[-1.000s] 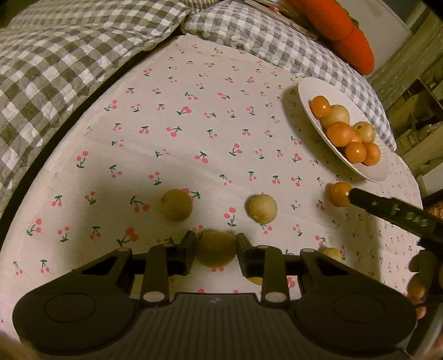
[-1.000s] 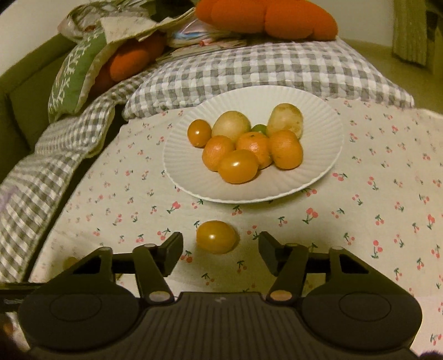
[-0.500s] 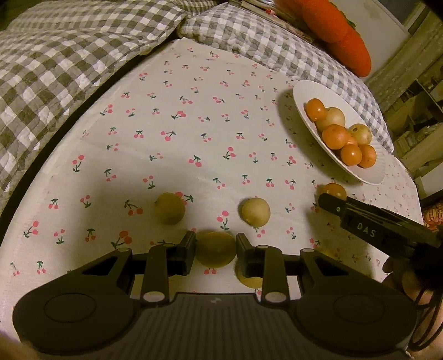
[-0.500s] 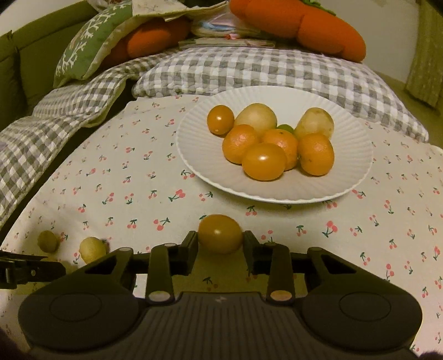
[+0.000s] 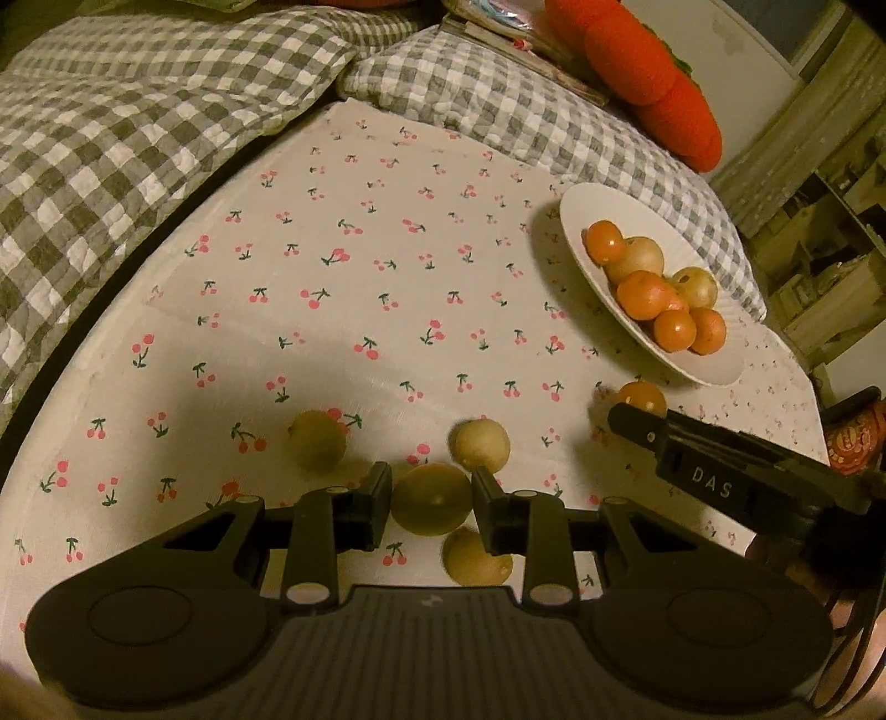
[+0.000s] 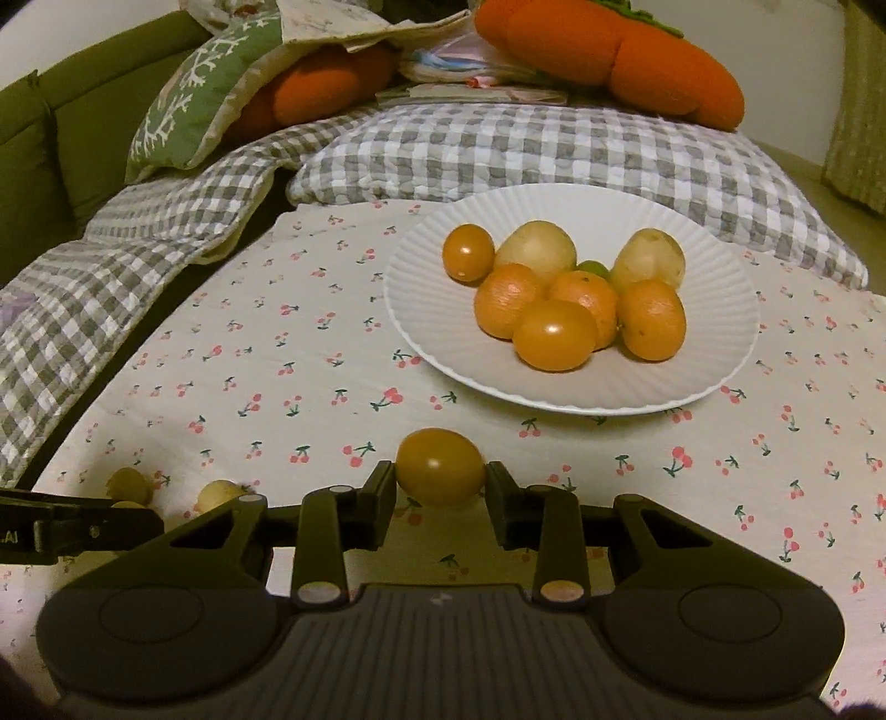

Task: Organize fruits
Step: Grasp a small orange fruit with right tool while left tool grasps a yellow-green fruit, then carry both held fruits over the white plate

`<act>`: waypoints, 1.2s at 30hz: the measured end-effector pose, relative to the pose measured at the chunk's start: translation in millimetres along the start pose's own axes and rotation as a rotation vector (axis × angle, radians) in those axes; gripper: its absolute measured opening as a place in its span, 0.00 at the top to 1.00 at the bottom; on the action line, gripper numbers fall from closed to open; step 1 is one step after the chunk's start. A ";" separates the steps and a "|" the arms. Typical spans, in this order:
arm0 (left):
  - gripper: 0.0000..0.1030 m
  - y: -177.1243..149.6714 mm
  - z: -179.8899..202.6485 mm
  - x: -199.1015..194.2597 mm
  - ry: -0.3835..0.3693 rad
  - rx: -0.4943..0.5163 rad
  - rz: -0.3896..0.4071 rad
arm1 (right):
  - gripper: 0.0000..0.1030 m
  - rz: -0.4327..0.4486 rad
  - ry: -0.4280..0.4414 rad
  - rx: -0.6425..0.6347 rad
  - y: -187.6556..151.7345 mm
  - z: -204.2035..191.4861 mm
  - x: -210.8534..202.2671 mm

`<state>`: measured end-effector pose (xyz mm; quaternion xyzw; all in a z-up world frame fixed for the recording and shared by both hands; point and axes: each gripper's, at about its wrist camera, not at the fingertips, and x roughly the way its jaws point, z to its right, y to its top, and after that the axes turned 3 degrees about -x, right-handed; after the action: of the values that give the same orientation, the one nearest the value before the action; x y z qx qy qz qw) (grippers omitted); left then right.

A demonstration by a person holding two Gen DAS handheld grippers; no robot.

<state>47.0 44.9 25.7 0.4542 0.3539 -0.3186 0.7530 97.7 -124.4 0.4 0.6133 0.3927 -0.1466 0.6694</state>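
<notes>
My left gripper [image 5: 432, 488] is shut on a round yellow-green fruit [image 5: 431, 504], just above the cherry-print cloth [image 5: 332, 310]. Three pale yellow fruits lie around it: one to the left [image 5: 317, 447], one ahead [image 5: 479, 445], one beneath [image 5: 476, 556]. My right gripper [image 6: 440, 477] is shut on a small orange tomato [image 6: 440, 466], low over the cloth in front of the white plate [image 6: 720, 310]. The plate holds several orange and yellow fruits [image 6: 554, 332]. In the left wrist view the right gripper's finger [image 5: 637, 423] hides part of that tomato [image 5: 641, 397].
Grey checked quilts [image 6: 526, 149] border the cloth at the back and left. Orange plush cushions [image 6: 609, 44] and a green pillow [image 6: 188, 105] lie behind. Shelving [image 5: 830, 249] stands beyond the plate [image 5: 576, 221]. A hand [image 5: 803, 559] holds the right gripper.
The right gripper moved up to the orange tomato and shut its jaws on it. The left gripper kept its hold on the yellow-green fruit without moving.
</notes>
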 end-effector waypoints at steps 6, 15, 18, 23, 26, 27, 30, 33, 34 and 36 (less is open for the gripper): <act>0.84 1.8 1.9 -4.1 -0.011 0.005 0.021 | 0.69 0.015 0.023 0.007 2.7 -1.9 -7.1; 0.84 4.5 9.1 -17.5 -0.028 0.028 0.068 | 0.69 0.057 0.072 0.020 9.8 -5.4 -25.3; 0.84 5.4 13.2 -20.2 -0.021 0.051 0.088 | 0.69 0.063 0.082 0.031 12.3 -4.2 -29.9; 0.84 6.5 18.6 -22.4 -0.013 0.086 0.116 | 0.69 0.082 0.130 0.068 18.1 -2.6 -41.6; 0.84 6.8 23.7 -26.3 -0.002 0.118 0.144 | 0.69 0.101 0.147 0.069 21.1 -3.3 -49.2; 0.84 6.7 25.6 -26.9 0.003 0.129 0.151 | 0.69 0.107 0.150 0.071 21.7 -3.0 -51.2; 0.85 6.4 30.1 -27.0 0.012 0.157 0.164 | 0.69 0.114 0.153 0.081 23.8 -0.1 -54.3; 0.85 7.0 33.4 -26.6 0.009 0.166 0.168 | 0.69 0.120 0.149 0.095 25.7 4.8 -56.1; 0.85 7.3 34.9 -26.2 0.009 0.169 0.170 | 0.69 0.122 0.149 0.099 26.0 5.7 -56.8; 0.85 7.5 37.6 -25.8 0.009 0.174 0.173 | 0.69 0.127 0.147 0.103 27.1 7.2 -57.4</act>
<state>48.1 17.7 63.0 0.5481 0.2876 -0.2798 0.7338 81.4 -142.0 59.5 0.6797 0.3930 -0.0784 0.6144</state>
